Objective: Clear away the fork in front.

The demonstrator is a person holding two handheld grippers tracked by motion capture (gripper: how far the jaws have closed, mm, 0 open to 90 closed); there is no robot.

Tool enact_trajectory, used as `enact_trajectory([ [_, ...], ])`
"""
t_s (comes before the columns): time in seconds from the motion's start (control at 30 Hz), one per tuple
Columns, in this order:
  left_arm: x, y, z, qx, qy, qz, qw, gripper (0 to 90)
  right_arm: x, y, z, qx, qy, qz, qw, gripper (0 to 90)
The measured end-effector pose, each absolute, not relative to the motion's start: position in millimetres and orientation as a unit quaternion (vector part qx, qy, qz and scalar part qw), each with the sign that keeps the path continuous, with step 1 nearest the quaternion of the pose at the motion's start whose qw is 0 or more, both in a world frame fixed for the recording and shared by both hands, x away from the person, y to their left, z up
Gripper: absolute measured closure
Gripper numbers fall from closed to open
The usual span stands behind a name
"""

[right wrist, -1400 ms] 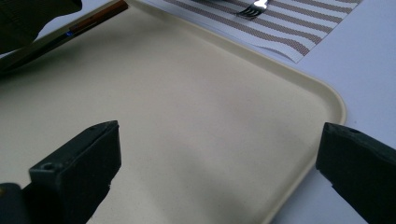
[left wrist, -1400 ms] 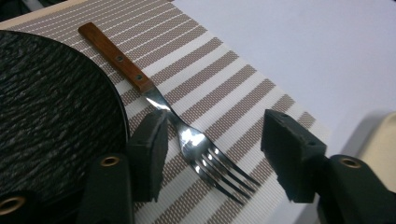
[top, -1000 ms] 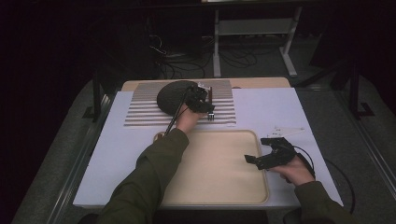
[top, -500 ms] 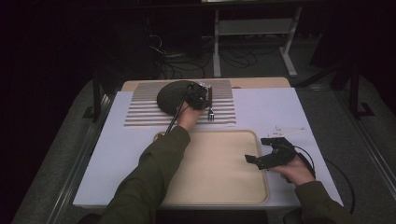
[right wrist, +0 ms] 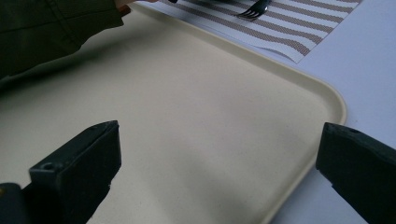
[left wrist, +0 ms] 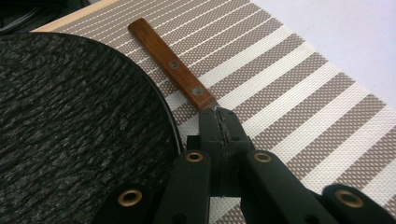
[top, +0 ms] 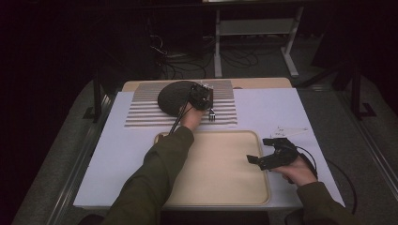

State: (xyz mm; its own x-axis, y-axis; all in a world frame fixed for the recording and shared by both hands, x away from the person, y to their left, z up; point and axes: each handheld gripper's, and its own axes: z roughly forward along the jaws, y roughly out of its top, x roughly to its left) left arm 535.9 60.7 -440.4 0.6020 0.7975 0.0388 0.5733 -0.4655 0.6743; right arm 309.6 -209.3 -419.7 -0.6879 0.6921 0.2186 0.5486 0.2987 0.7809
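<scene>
- Left gripper (left wrist: 219,123) had its jaws pressed together on the metal end of a wooden-handled utensil (left wrist: 170,63), low in the middle of the left gripper view; the handle ran toward the upper left of the frame, flat on the striped placemat (left wrist: 299,88).
- Right gripper (top: 256,161) stood spread wide and held nothing, over the right edge of the cream tray (top: 220,187) in the lower middle of the high view.
- Just left of the utensil lay a dark round plate (left wrist: 70,121), its rim crowding the jaws.
- Fork (top: 212,114) lay on the mat, just right of the left hand.
- No readable writing showed anywhere.
</scene>
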Motion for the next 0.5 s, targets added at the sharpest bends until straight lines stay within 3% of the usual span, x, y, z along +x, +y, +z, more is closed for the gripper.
enact_trajectory([
  [0.5,546.2,55.4,-443.4,0.833,0.421,0.189,0.305,89.9,309.6,-209.8,-419.5,0.387,0.801,0.45,0.078,0.0],
])
